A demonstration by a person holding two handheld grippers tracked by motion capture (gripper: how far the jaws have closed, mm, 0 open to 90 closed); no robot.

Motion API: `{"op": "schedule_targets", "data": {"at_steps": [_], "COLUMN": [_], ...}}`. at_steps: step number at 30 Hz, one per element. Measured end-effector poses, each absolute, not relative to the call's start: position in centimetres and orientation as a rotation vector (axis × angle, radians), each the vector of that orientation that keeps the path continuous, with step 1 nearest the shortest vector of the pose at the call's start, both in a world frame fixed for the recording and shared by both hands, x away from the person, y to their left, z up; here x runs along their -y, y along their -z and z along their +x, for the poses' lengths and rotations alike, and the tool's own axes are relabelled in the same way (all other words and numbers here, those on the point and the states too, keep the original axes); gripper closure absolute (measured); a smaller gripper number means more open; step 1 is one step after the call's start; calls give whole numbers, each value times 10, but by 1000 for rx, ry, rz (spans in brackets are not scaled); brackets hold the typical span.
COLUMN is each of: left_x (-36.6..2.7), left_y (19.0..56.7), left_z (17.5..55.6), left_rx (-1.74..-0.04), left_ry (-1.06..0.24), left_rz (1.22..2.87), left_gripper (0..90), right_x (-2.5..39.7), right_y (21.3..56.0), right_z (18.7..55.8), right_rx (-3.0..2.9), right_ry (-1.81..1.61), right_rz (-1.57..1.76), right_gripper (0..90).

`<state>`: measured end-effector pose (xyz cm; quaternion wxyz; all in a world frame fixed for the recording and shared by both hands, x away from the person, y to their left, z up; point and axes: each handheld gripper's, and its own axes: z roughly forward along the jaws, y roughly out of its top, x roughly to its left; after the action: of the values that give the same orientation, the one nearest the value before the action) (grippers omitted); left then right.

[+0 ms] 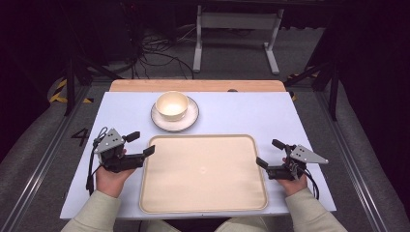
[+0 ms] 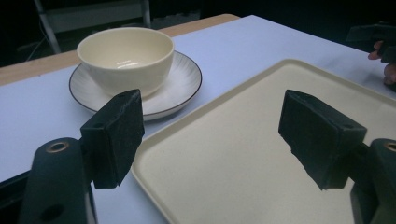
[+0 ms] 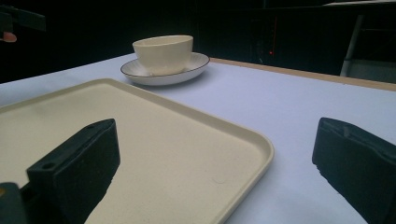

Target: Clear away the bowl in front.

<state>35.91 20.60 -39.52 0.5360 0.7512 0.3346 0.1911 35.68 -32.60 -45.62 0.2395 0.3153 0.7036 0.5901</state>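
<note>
The flat cream plastic tray (image 1: 203, 173) lies long side left to right on the pale worktop (image 1: 241, 113). The left hand-held gripper (image 1: 142, 143) and the right hand-held gripper (image 1: 270, 152) both have jaws apart, holding nothing.

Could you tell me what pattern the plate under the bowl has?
White plate with fine radial lines and a dark rim, clearest in the left gripper view.

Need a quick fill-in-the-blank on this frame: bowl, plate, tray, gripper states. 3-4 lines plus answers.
1. The cream bowl sits on a ____ with a dark rim.
2. The tray holds ____ objects.
3. The left gripper and the right gripper flank the tray, both with jaws ____.
4. In the high view, the bowl is nearer the ____ gripper.

Missing words: plate; no; open; left
</note>
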Motion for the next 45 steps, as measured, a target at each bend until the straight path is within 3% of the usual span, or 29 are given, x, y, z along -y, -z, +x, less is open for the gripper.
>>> {"op": "schedule_targets", "data": {"at_steps": [18,45], "left_x": [-212,-189], "left_y": [380,369], "left_z": [407,457], "left_rx": [-858,-888], "left_ry": [-482,-520], "left_rz": [1778,1781], "left_gripper": [222,205], "right_x": [325,325], "right_y": [456,456], "right_z": [357,358], "right_rx": [-1937,-1944], "right_ry": [-1609,-1611], "right_rz": [860,860], "right_gripper": [13,13]}}
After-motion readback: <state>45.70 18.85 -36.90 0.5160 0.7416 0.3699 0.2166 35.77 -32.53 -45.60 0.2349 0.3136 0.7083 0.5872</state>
